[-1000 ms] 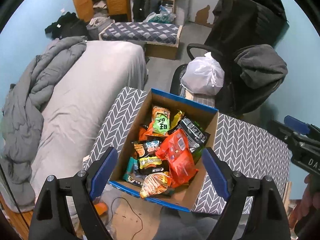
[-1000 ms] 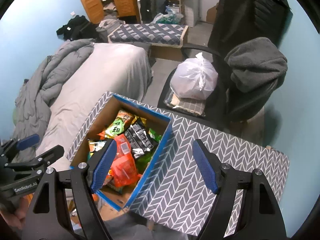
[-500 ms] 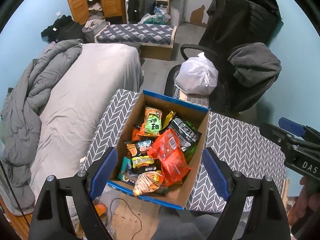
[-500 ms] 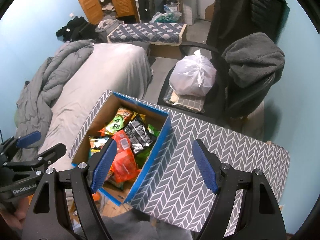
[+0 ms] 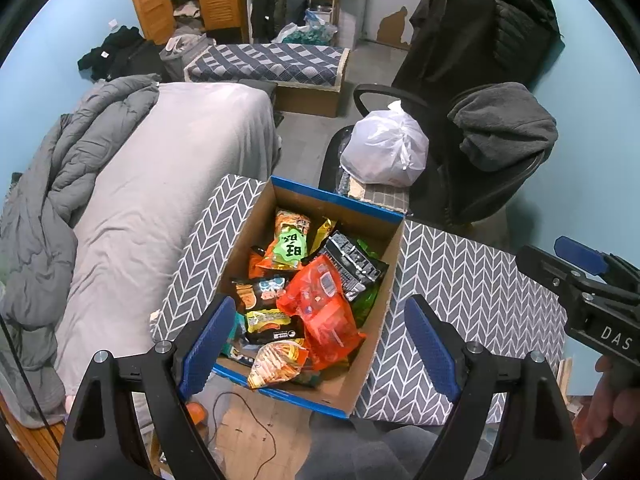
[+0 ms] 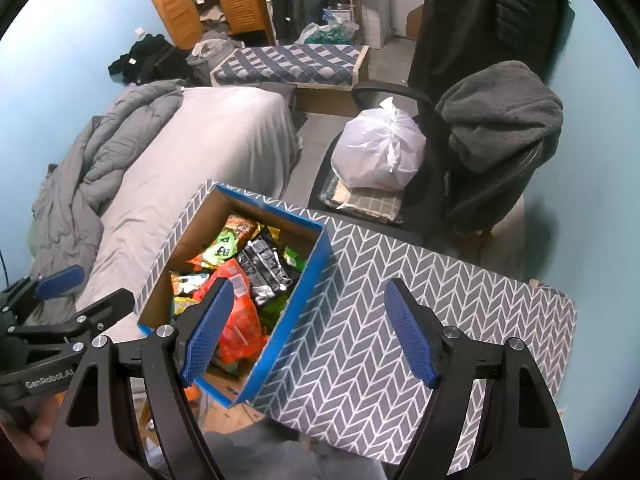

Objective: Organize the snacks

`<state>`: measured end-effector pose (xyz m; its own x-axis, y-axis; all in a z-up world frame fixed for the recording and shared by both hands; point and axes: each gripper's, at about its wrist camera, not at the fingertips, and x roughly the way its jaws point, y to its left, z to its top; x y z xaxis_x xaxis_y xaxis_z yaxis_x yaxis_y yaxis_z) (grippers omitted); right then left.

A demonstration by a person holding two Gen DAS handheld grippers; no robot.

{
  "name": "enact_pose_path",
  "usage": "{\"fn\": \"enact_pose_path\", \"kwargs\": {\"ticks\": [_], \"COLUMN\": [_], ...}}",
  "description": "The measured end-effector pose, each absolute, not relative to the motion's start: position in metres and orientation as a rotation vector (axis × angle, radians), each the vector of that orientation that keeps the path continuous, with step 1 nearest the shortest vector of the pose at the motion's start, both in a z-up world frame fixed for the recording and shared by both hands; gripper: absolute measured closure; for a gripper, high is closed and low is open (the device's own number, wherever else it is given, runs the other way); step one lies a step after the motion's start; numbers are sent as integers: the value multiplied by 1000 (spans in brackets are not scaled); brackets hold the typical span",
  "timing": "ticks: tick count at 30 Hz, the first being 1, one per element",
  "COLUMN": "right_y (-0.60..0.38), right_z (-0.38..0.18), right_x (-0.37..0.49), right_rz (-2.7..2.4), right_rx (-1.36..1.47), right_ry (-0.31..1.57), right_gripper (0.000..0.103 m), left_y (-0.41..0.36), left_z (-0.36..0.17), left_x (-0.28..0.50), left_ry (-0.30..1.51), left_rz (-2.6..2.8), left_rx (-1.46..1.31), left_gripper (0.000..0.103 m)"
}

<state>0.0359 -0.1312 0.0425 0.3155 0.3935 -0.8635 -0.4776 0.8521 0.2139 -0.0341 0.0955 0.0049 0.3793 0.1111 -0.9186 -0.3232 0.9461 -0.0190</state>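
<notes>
Left gripper point(image 5: 316, 344) wide apart, empty, poised above snack box point(image 5: 394, 256), likely choosing packet. Right gripper point(image 6: 308, 332) also apart, empty, over bare counter point(image 6: 440, 300) beside box.

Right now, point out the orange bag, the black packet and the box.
orange bag point(image 5: 320, 312), left wrist view, middle of the bag.
black packet point(image 5: 352, 266), left wrist view, its printed face.
box point(image 6: 308, 292), right wrist view, blue outer wall.
</notes>
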Motion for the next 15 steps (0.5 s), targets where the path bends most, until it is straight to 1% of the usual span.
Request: {"fn": "enact_pose_path", "kwargs": {"ticks": [6, 15], "right_y": [-140, -146], "right_z": [43, 42], "right_x": [38, 40], "right_rz": [577, 585], "right_rx": [-87, -91], "right_ry": [1110, 1115], "right_gripper": [26, 26], "left_y": [85, 81], "left_z": [7, 4], "left_x": [-30, -28], "left_ry": [1152, 1165], "left_rz": [281, 278], "left_rx": [-180, -221], "left_gripper": [15, 15]}}
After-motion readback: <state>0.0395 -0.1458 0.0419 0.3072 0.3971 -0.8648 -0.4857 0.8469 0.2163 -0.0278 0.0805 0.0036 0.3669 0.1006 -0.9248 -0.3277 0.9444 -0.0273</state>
